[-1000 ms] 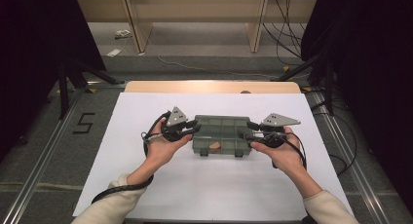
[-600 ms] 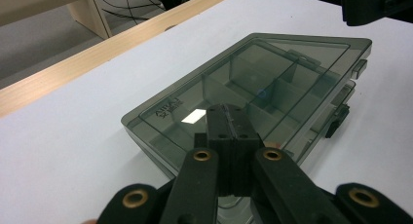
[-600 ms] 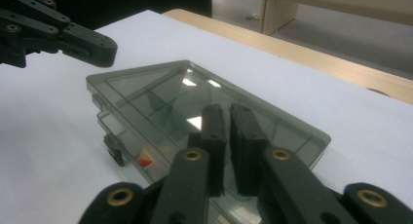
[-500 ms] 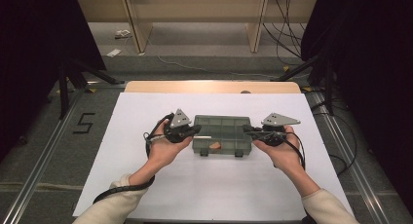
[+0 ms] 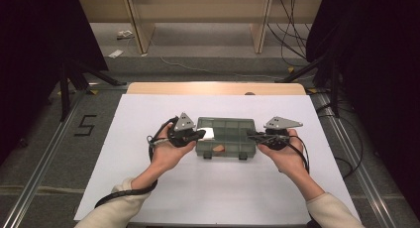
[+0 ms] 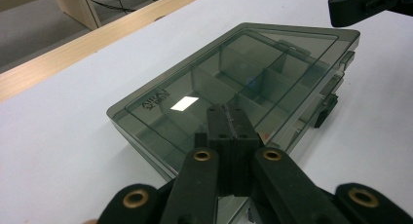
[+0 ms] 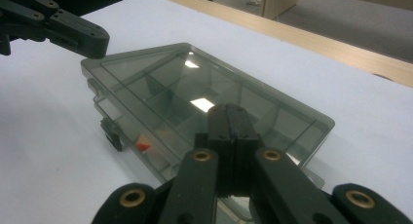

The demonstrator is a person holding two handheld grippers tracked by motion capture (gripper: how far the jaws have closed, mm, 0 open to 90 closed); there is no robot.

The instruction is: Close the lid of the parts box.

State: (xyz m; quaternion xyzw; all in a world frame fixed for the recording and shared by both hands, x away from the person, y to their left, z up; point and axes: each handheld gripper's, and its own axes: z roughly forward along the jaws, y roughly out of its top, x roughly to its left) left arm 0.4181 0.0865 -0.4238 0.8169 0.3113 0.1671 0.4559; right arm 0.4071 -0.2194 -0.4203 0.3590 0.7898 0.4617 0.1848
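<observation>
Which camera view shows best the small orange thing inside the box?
The right gripper view: the orange piece sits sharp behind the front wall of the box. In the high view it is a small speck near the front edge. In the left gripper view the left claw hides most of it.

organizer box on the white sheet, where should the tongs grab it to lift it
Probably by its two short ends, one tongs from each side. The organizer box lies flat with its lid shut and latches on the near long edge, and the left tongs and right tongs, both shut, already sit at those ends.
</observation>
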